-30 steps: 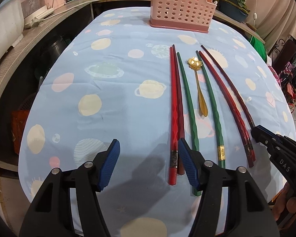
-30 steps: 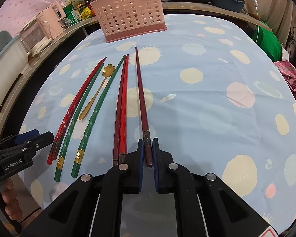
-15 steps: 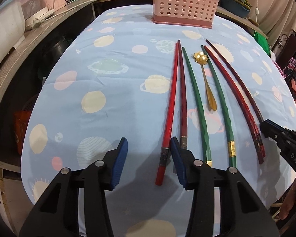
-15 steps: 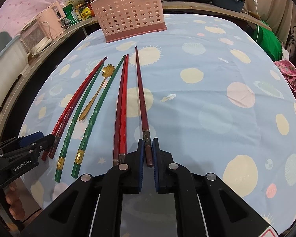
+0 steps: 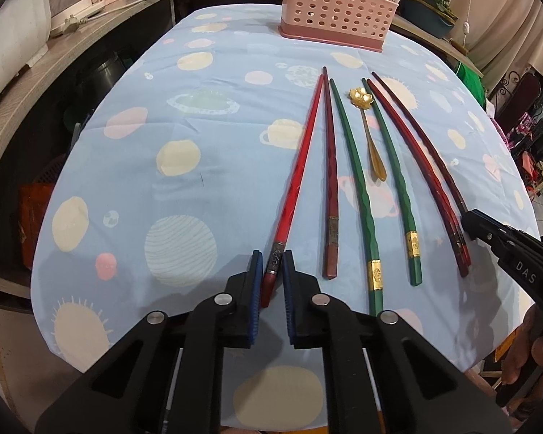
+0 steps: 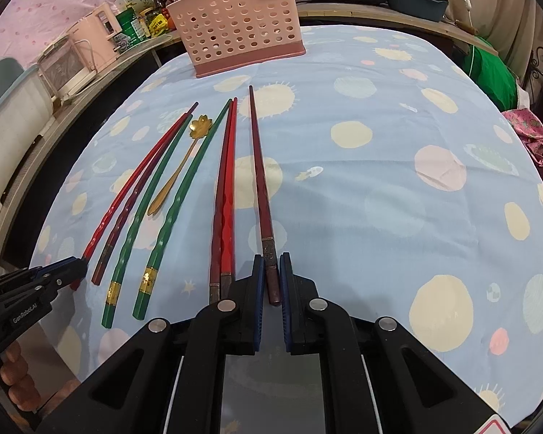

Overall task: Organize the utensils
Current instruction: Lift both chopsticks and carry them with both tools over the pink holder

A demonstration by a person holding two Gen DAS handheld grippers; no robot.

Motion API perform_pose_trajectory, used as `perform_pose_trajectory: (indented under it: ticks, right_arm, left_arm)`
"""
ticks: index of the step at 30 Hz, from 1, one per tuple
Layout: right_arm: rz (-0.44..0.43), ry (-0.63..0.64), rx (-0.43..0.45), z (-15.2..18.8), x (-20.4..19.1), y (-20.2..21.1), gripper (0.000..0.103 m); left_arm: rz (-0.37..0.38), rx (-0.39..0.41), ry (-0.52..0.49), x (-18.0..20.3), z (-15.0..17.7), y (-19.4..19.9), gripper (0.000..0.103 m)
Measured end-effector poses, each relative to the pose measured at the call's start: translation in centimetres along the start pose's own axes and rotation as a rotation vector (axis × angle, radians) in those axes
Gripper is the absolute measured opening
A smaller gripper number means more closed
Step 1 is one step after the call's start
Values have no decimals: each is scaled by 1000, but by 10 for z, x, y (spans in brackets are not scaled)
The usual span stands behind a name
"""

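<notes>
Several chopsticks lie side by side on the blue tablecloth (image 5: 184,188). My left gripper (image 5: 272,271) is shut on the near end of a bright red chopstick (image 5: 300,166). A dark red chopstick (image 5: 330,166), two green ones (image 5: 356,188) and a gold spoon (image 5: 369,137) lie to its right. My right gripper (image 6: 269,275) is shut on the near end of a dark red chopstick (image 6: 260,184), also at the far right of the left wrist view (image 5: 427,152). A pink perforated utensil basket (image 5: 338,11) stands at the table's far end, also in the right wrist view (image 6: 240,36).
A red pair (image 6: 224,188) lies just left of the right gripper. A wooden counter (image 5: 90,32) with appliances and bottles runs along the left and back. The table edge is close below both grippers. A green bag (image 6: 492,72) sits at the right.
My left gripper moved left onto the bright red chopstick, closed on it, and swung its near end left away from its dark red partner. The right gripper stayed shut in place.
</notes>
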State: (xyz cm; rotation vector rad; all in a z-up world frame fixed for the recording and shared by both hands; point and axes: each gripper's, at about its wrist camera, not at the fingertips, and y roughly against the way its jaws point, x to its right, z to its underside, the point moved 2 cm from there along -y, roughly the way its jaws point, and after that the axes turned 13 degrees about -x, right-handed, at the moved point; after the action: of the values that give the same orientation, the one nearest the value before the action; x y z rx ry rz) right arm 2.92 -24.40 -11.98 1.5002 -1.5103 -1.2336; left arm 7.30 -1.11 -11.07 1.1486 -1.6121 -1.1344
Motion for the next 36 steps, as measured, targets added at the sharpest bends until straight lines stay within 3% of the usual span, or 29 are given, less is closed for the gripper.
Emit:
perform_pose_trajectory:
  ticks: [13,22,28,36]
  right_arm:
    - [-22,-13,31,5,2,17,8]
    - [-76,-28,178,-15,2,82,7]
    - [-117,-49,271,-43,9,124,7]
    - [-132,-57,370,-84,17,161,7]
  left_arm:
    - [43,37,17,1,-1,20,7]
    - [91,165,59,-6,-24,85,7]
    - [107,283,80,-10,-53,136,7]
    - [97,382,75,-7,-98,177,7]
